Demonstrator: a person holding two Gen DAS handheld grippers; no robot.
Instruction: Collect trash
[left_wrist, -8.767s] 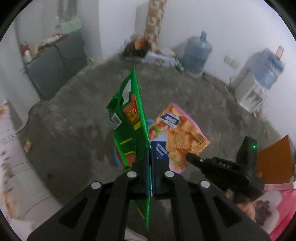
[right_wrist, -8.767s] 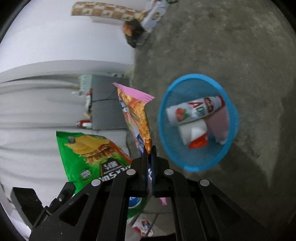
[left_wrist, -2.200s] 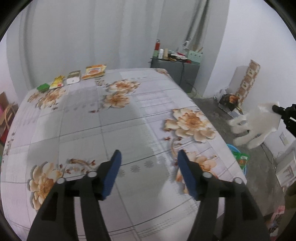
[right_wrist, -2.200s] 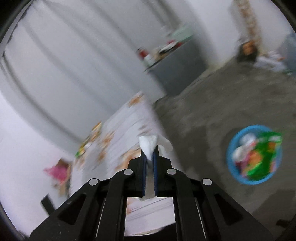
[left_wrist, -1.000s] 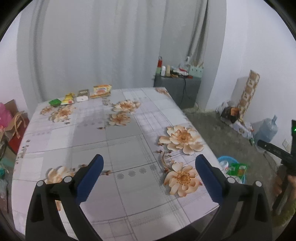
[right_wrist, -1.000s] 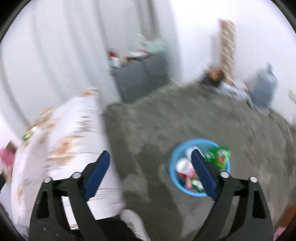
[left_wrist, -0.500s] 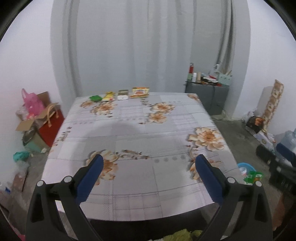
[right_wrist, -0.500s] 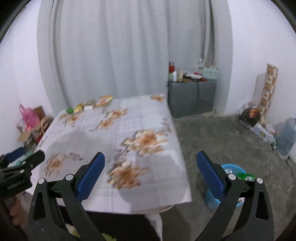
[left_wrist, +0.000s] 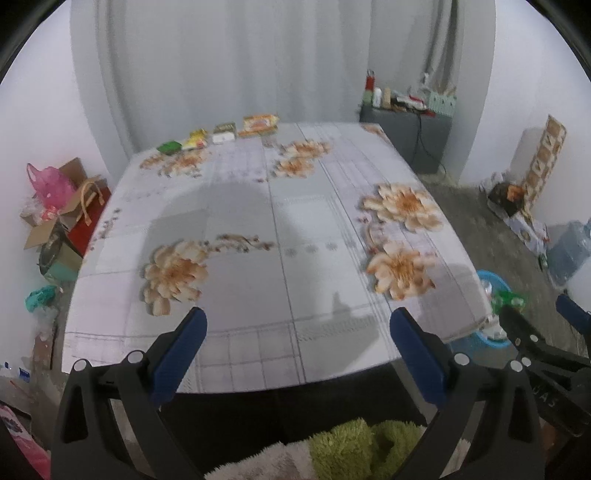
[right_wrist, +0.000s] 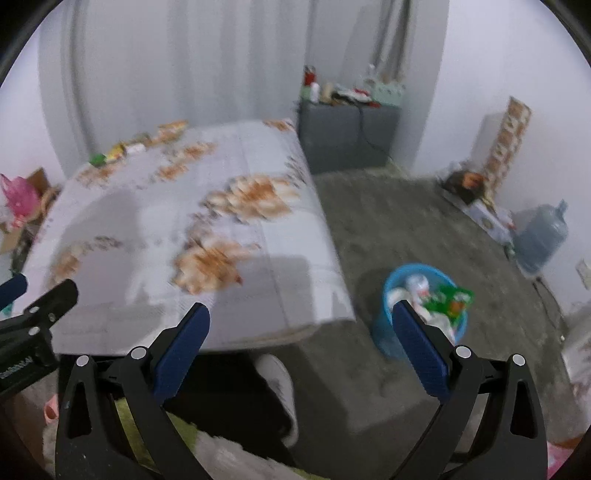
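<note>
**Near table cleared, far packets left to judge**

Your table (left_wrist: 280, 229) is bare across its near and middle stretch. The blue basket (right_wrist: 384, 332) on the floor, just beside the table's right corner, is heaped with wrappers. Both your left gripper (left_wrist: 297, 347) and right gripper (right_wrist: 301, 339) are spread wide and carry nothing. What remains is the row of small packets (left_wrist: 221, 136) at the far edge; they may be trash, though they are too small to tell. Nothing stands between you and them.
</note>
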